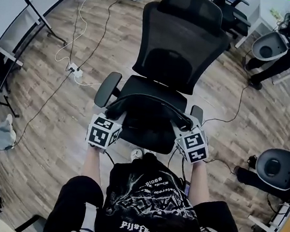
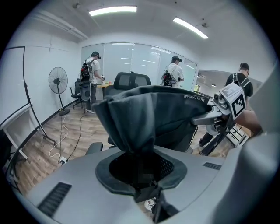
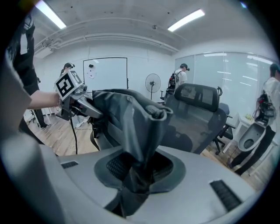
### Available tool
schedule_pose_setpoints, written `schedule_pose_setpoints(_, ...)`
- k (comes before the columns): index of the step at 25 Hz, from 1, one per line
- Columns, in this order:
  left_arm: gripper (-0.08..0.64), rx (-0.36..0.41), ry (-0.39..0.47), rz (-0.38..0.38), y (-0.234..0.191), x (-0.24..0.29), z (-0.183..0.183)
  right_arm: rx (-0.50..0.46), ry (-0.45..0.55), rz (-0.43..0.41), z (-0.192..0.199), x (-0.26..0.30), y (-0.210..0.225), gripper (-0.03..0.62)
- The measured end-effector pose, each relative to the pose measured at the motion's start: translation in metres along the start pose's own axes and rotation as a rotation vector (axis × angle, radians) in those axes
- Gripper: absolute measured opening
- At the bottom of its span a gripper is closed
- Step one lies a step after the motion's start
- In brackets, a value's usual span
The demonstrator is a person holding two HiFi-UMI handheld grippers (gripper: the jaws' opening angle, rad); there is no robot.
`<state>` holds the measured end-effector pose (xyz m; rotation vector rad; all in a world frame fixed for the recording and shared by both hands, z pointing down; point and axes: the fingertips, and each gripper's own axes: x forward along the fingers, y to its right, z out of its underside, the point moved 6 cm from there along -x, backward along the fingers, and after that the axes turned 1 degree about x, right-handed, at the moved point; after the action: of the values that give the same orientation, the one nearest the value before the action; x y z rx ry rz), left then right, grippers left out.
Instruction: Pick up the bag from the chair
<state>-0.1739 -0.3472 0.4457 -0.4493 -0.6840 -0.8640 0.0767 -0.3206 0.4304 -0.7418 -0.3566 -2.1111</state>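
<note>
A black fabric bag [image 1: 146,114] hangs stretched between my two grippers, just above the seat of the black mesh office chair [image 1: 179,41]. My left gripper [image 1: 116,109] is shut on the bag's left edge, and its own view shows the cloth [image 2: 142,114] bunched into the jaws [image 2: 141,177]. My right gripper [image 1: 182,124] is shut on the bag's right edge, with the folded rim [image 3: 131,117] pinched between its jaws [image 3: 138,175]. Each gripper view also shows the other gripper: the right gripper [image 2: 221,111] and the left gripper [image 3: 72,99] hold opposite ends.
A white power strip [image 1: 75,69] and cables lie on the wood floor to the left of the chair. More office chairs [image 1: 280,169] stand at the right. A floor fan [image 2: 57,83] and several people [image 2: 92,74] are at the far wall.
</note>
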Motion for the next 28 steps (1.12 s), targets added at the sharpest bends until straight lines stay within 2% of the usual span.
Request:
schedule_pose_setpoints(6,0.084,0.047,0.041,-0.001,0.012,-0.03,-0.018,0.005,0.038,0.017,-0.017,-0.031,-0.005,0.104)
schedule_pose_setpoints(13,0.086,0.072,0.111,-0.025,0.017,-0.063,-0.044,-0.032,0.099,0.056,-0.049,-0.061,-0.011,0.104)
schedule_pose_setpoints(18,0.086,0.139,0.183,-0.053,0.02,-0.084,-0.058,-0.025,0.154,0.072,-0.068,-0.076,-0.014,0.104)
schedule_pose_setpoints(24,0.086,0.139,0.229,-0.057,0.024,-0.101,-0.061,-0.044,0.194,0.088,-0.081,-0.089,-0.019,0.104)
schedule_pose_setpoints(28,0.086,0.139,0.23,-0.061,0.022,-0.107,-0.053,-0.029,0.201,0.08,-0.079,-0.087,-0.027,0.104)
